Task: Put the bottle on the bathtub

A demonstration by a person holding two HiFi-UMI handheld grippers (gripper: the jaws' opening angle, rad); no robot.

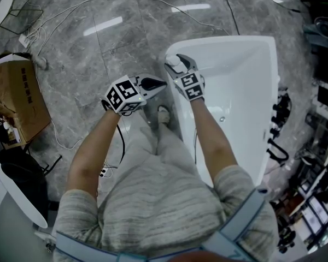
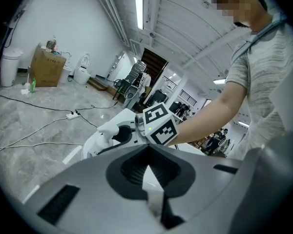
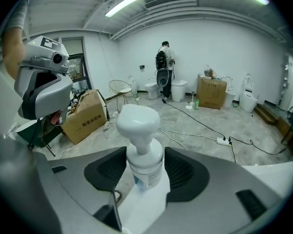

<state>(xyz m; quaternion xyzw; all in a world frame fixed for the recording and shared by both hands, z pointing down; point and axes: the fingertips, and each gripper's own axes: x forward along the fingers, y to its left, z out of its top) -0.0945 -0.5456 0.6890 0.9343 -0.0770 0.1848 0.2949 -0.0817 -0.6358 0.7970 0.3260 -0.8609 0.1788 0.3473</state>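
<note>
Bottle (image 3: 142, 165) is gripped by the right gripper (image 3: 145, 172): in the right gripper view the jaws are seen closed on its body from both sides, with the white pump head (image 3: 137, 122) standing upright above them. White rim of the bathtub (image 3: 147, 206) is seen directly under the bottle; contact between base and rim cannot be told. In the head view the bottle (image 1: 175, 61) is found at upper centre, held by the right gripper (image 1: 181, 67) over the upper left corner of the bathtub (image 1: 246, 48). Left gripper (image 1: 153, 84) is held just beside it to the left, over the grey floor (image 1: 98, 53), apart from the tub. In the left gripper view the left gripper (image 2: 146, 165) is shown with jaws brought together and nothing held between them; the right gripper (image 2: 118, 135) with its marker cube (image 2: 159, 126) is seen ahead at centre frame. A cardboard box (image 1: 17, 98) is seen at the left edge of the head view, and cables (image 1: 65, 15) are laid across the floor at upper left. In the right gripper view a person (image 3: 163, 68) is seen standing at the far wall, upper centre.
</note>
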